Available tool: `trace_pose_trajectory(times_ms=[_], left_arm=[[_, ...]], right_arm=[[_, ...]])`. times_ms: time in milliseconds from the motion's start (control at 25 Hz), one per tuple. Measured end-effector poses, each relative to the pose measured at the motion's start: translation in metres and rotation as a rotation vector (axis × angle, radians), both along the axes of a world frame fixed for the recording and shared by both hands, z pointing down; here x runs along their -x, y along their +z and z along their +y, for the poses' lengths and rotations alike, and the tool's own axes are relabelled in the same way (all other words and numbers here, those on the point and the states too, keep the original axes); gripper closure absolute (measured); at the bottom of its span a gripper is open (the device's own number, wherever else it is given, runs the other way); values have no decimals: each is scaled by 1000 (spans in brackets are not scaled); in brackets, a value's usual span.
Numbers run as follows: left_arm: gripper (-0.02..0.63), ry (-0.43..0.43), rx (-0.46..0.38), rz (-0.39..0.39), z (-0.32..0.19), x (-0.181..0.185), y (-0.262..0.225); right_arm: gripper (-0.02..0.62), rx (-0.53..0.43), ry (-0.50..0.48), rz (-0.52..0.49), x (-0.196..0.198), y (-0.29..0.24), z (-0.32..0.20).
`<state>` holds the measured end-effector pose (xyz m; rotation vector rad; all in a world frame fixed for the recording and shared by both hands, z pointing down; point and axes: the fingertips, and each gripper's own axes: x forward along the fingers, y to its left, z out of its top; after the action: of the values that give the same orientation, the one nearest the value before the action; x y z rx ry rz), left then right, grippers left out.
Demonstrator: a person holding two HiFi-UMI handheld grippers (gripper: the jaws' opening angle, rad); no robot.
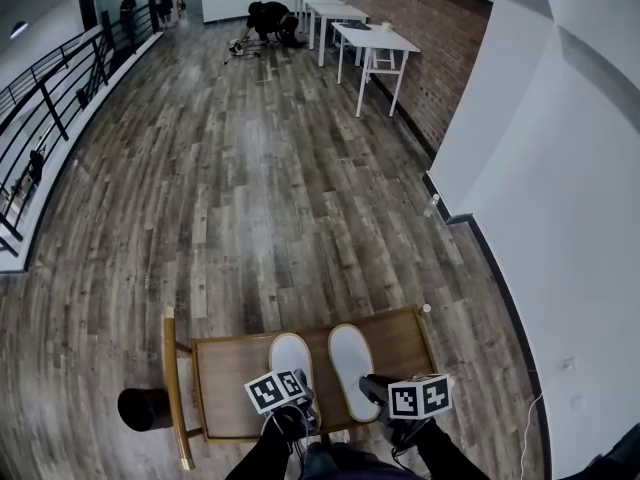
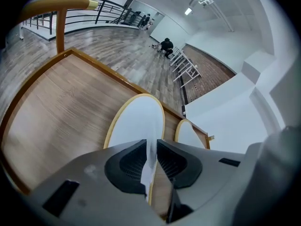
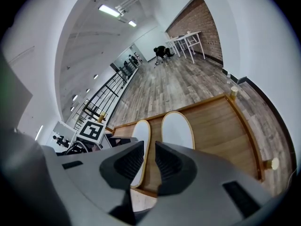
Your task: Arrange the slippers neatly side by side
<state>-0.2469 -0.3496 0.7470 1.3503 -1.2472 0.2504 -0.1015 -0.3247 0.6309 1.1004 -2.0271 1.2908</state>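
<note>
Two white slippers lie soles up, side by side, on a wooden rimmed seat (image 1: 232,388). The left slipper (image 1: 289,354) (image 2: 138,121) (image 3: 142,135) and the right slipper (image 1: 351,360) (image 2: 189,134) (image 3: 178,128) point away from me. My left gripper (image 1: 300,396) (image 2: 151,161) is at the left slipper's near end, jaws only slightly apart, with a thin white edge of that slipper in the narrow gap. My right gripper (image 1: 373,388) (image 3: 149,161) hovers by the right slipper's near end, open, with nothing between its jaws.
A curved wooden rail (image 1: 170,388) borders the seat on the left, with a black round object (image 1: 144,409) beside it. White wall (image 1: 560,218) runs along the right. Far off stand white tables (image 1: 372,38), a crouching person (image 1: 268,18) and a black railing (image 1: 50,98).
</note>
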Motion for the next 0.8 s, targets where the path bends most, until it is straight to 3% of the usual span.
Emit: trace_pose_trajectory(times_ms=[80,280,520,720,760,800], left_arm=[[537,17,-15,-22,0,-1,-5],[535,37,-51,-51,7,-2,-23],[537,35,-194,-205,17,13,-66],[547,82,-236,-278,24,15,-81],[606,82,-233,-283,26,18,-82],[606,77,-231,-284,29,21,-82]], right_arm=[[520,1,-3,-2,1,-1,0],[520,-15,18,-40,1,1,-9],[520,-26,-19,67,-21,22,-39],[518,-4,-144,140,-24,44,-63],[520,19,-177,152,-23,51,-64],[518,43,-209,171,-22,59,-65]])
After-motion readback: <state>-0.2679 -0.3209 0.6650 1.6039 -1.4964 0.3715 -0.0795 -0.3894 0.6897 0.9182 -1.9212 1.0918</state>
